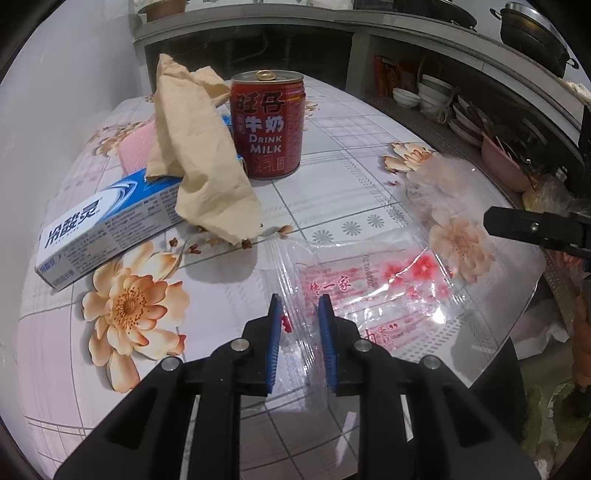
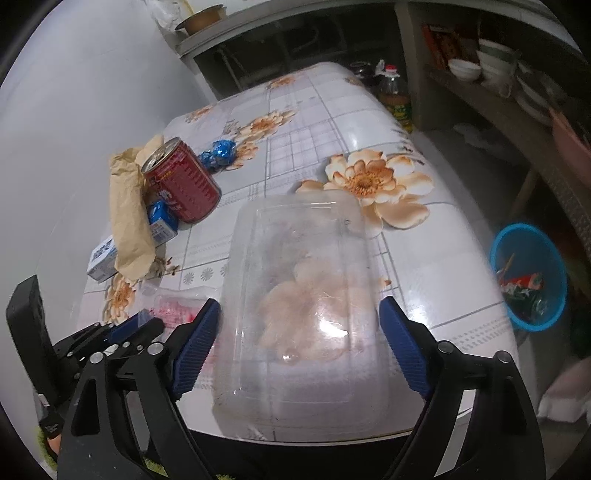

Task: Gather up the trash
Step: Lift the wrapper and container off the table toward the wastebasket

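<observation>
Home kitchen, lived-in; table [image 2: 424, 258] under floral, grid-pattern cloth, standing against plain white wall [image 1: 74, 74]; concrete counter with open shelves [image 1: 424, 92] behind table, stacked white bowls [image 1: 430, 94] and plates on shelf, pink basin [image 1: 504, 162] beside them; dark wok [image 1: 532, 33] on counter top; metal pot [image 1: 162, 9] at far counter end; cooking oil bottle [image 2: 393, 96] on floor by table edge; blue plastic bin [image 2: 528, 277] on floor holding wrappers; food packaging on table: milk can [image 1: 267, 123], clear plastic food box [image 2: 306, 314].
</observation>
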Demonstrator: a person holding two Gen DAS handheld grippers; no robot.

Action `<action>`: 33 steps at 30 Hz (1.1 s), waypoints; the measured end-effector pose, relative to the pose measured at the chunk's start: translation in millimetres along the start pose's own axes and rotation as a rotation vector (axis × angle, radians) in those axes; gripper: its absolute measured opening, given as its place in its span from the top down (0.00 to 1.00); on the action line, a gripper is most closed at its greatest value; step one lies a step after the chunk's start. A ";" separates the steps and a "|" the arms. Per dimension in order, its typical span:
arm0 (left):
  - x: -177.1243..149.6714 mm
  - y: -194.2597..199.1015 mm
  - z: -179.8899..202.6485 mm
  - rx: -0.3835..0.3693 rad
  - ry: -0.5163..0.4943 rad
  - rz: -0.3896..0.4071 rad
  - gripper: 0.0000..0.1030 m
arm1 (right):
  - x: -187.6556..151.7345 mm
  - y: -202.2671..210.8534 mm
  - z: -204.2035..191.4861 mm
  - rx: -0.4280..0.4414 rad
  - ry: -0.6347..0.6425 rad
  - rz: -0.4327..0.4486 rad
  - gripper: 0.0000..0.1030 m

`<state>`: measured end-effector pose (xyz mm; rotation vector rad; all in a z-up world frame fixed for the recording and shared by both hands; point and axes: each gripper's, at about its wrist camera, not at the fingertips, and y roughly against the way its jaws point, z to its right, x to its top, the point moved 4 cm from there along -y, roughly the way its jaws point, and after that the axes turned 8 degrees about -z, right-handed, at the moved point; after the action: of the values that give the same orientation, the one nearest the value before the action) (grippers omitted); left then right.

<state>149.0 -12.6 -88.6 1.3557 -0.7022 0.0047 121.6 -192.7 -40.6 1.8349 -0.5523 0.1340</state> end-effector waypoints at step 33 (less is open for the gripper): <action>7.3 5.5 -0.5 -0.078 0.037 0.057 0.89 | -11.7 -14.6 -3.6 -0.059 0.038 -0.074 0.11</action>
<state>152.9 -13.6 -80.3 1.2579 -0.7030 0.0474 118.2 -182.4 -56.3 1.7894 -0.4565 0.1014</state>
